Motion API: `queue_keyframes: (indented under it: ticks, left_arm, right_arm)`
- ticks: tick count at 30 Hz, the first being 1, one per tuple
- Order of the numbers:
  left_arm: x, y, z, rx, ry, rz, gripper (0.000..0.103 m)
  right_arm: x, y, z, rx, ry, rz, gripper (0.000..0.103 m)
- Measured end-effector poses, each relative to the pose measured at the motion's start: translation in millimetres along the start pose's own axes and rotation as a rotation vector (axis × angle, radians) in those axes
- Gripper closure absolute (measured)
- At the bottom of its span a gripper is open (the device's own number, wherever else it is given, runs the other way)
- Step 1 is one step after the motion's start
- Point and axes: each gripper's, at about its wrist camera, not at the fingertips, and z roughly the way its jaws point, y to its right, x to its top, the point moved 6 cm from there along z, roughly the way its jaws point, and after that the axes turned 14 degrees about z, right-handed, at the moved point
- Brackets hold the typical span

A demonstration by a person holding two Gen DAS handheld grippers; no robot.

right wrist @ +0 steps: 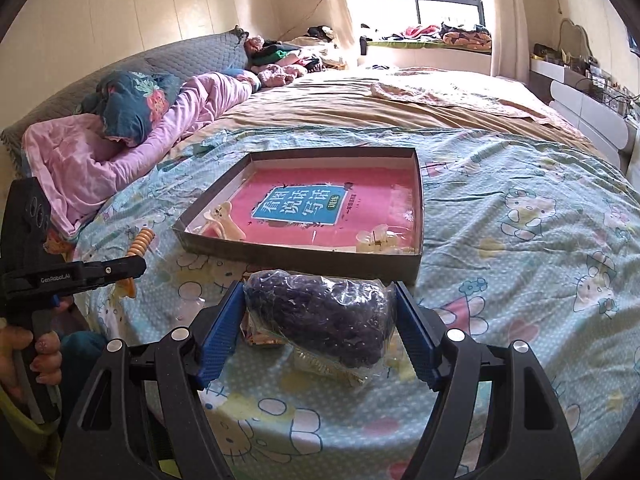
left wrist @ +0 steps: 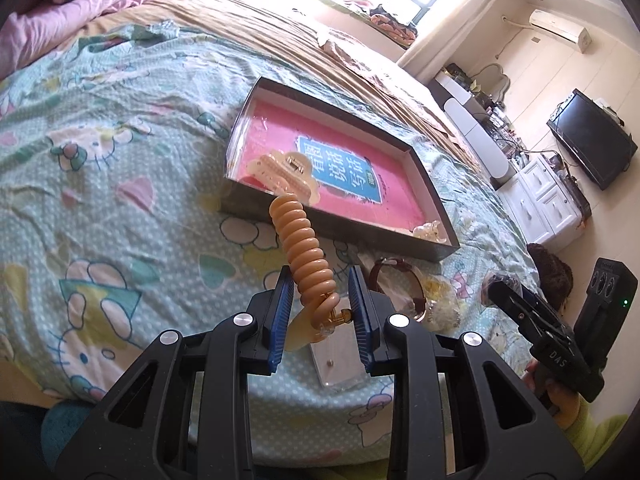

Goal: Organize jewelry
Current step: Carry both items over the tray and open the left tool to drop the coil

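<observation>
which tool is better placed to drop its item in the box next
Probably the left tool: its orange spiral clip already reaches the box rim. The right tool brackets the dark bagged item farther back.

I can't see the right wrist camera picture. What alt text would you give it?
A handheld gripper with blue fingers closes around a clear bag of dark purple beads on a cartoon-print bedsheet. Just beyond lies a shallow box with a pink book and pale hair clips inside.
</observation>
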Motion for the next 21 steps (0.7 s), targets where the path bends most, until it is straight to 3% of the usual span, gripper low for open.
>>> queue_keyframes:
  ticks: [13, 21]
  left_arm:
    - [44, 1, 26, 0.071, 0.009, 0.091, 0.082]
    - [71, 5, 50, 0.055, 0.004, 0.112, 0.082]
  right_arm:
    - [27, 3, 22, -0.006, 0.043, -0.017, 0.031]
    - [48, 16, 41, -0.048, 0.062, -0.016, 0.031]
